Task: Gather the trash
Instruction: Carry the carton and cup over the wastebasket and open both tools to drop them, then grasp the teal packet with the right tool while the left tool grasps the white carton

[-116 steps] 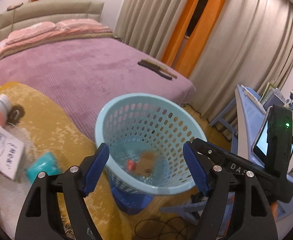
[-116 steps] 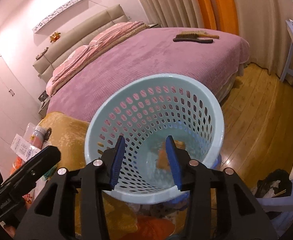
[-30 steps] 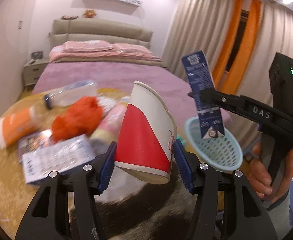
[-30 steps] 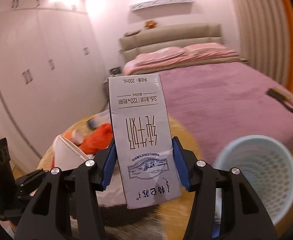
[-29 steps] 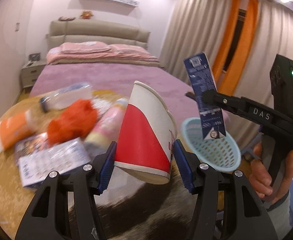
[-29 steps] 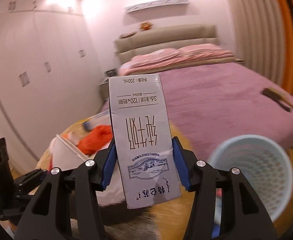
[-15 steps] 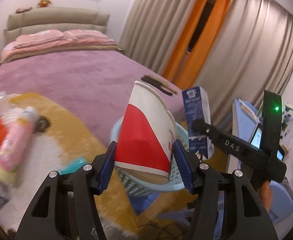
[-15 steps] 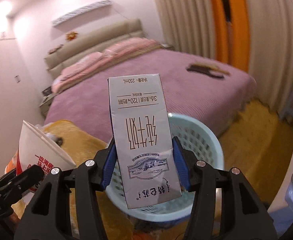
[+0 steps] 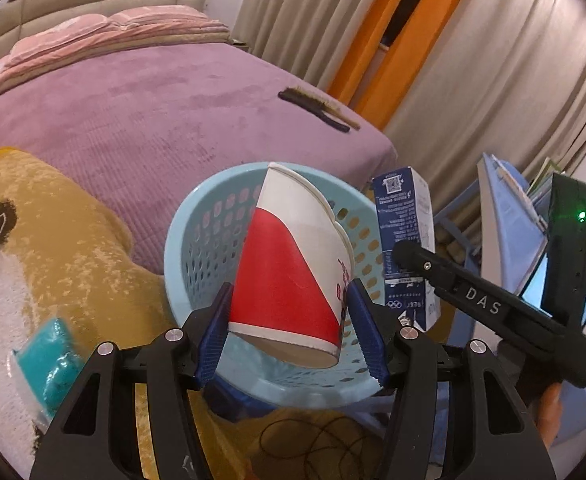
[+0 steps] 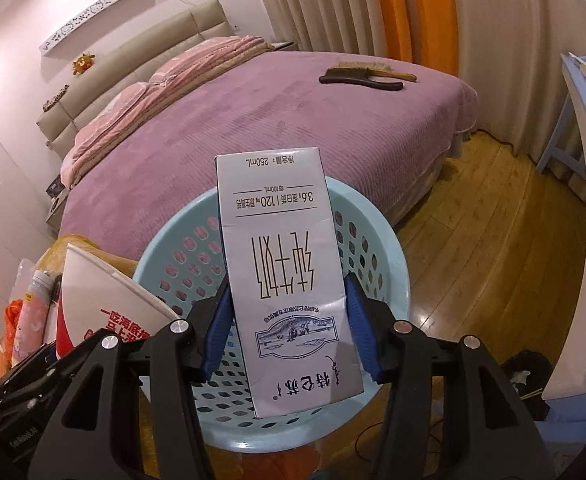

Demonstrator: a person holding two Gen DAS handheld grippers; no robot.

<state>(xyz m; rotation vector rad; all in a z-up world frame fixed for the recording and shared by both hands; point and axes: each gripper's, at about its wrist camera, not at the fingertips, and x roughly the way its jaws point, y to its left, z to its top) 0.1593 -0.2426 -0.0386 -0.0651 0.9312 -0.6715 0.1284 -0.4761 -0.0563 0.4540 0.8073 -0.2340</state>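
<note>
1. Blue pads of the left tool (image 9: 289, 332) are closed on a paper cup (image 9: 293, 280), gripping it low on its red-and-white wall, with the cup tilted and its base toward the camera. The right tool (image 10: 289, 328) is clamped on a milk carton (image 10: 285, 296), held upside down so its print reads inverted.

2. Both pieces of trash hang over the pale blue perforated basket (image 10: 393, 264). From the left wrist view the cup sits above the basket's (image 9: 181, 236) opening and the carton (image 9: 405, 240) stands just beside its right rim, so the step in hand looks like the drop.

3. Risks, as a judgement: the carton appears close to the rim, so a release from here could let it strike the edge and fall to the wooden floor (image 10: 493, 240). The cup is light and held aslant; it might tip against the rim or the other tool's arm. The two tools are near each other, and opening both at once could make them knock together.

4. Beside the basket lies a yellow-and-white rug or cloth (image 9: 53, 240) with more items on it, including a teal packet (image 9: 49, 356), so collecting seems unfinished.

5. Farther off, a purple bed (image 10: 253, 120) carries a brush (image 10: 365, 74); curtains (image 9: 473, 60) hang behind.
</note>
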